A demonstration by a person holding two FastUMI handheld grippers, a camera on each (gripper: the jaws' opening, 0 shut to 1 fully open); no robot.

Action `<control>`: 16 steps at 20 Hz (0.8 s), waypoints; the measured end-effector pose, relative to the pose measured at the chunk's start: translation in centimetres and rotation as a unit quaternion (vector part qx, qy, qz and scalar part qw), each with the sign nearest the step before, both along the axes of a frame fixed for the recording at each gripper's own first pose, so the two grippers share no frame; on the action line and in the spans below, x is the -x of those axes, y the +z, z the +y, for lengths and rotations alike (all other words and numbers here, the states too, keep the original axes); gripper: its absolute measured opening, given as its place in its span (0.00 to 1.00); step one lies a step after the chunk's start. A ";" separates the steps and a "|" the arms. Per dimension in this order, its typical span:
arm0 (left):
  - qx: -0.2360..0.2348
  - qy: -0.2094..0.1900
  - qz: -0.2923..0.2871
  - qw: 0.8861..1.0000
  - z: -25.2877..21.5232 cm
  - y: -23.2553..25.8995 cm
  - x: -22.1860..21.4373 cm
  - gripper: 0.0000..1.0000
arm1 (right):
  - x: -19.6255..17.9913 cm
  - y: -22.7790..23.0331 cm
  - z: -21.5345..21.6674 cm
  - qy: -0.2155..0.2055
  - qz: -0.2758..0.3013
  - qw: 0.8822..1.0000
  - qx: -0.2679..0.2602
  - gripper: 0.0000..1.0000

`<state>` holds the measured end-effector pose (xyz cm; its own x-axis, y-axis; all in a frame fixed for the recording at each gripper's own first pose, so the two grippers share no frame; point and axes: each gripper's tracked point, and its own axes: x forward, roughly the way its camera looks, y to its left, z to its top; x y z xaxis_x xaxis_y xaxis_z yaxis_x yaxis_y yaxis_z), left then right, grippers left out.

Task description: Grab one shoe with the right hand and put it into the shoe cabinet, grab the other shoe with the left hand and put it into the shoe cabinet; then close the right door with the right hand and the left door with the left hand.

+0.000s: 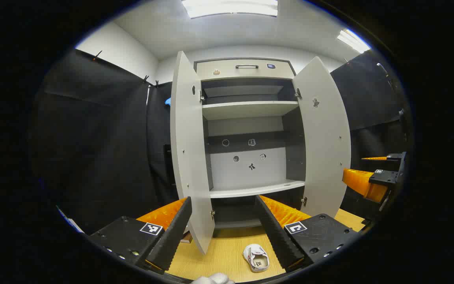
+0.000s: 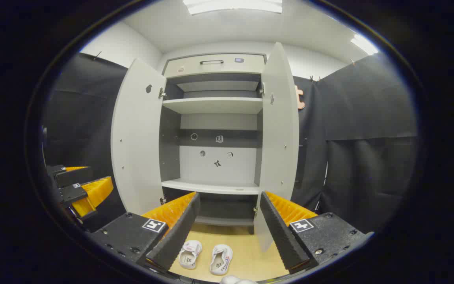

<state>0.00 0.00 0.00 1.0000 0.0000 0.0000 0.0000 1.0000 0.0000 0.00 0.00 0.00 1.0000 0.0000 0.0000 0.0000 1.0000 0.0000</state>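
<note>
A grey shoe cabinet (image 1: 250,130) (image 2: 215,134) stands ahead with both doors swung open and its shelves bare. Two small white shoes (image 2: 189,254) (image 2: 221,259) lie side by side on the wooden floor in front of it, below my right gripper (image 2: 229,215), which is open and holds nothing. In the left gripper view one white shoe (image 1: 257,258) lies on the floor, below my open left gripper (image 1: 223,219). The right gripper (image 1: 374,177) also shows at the right edge of the left gripper view, and the left gripper (image 2: 79,189) at the left edge of the right gripper view.
The left door (image 1: 189,157) (image 2: 136,138) and the right door (image 1: 325,138) (image 2: 280,134) jut out toward me. Black cloth walls close in both sides. A drawer with a handle (image 1: 246,67) tops the cabinet. The wooden floor (image 1: 227,252) lies before it.
</note>
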 end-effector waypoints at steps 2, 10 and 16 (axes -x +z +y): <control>0.001 -0.001 0.003 1.000 0.0 -0.2 0.1 0.96 | 0.0 -0.2 0.2 0.002 0.002 1.000 0.001 0.99; 0.003 0.003 0.005 1.000 0.7 -0.4 0.2 0.96 | -0.1 -0.5 0.6 0.002 0.005 1.000 -0.002 0.99; 0.002 0.006 0.002 1.000 0.9 -0.3 0.3 0.96 | -0.3 -1.6 0.8 0.003 0.013 1.000 -0.003 0.99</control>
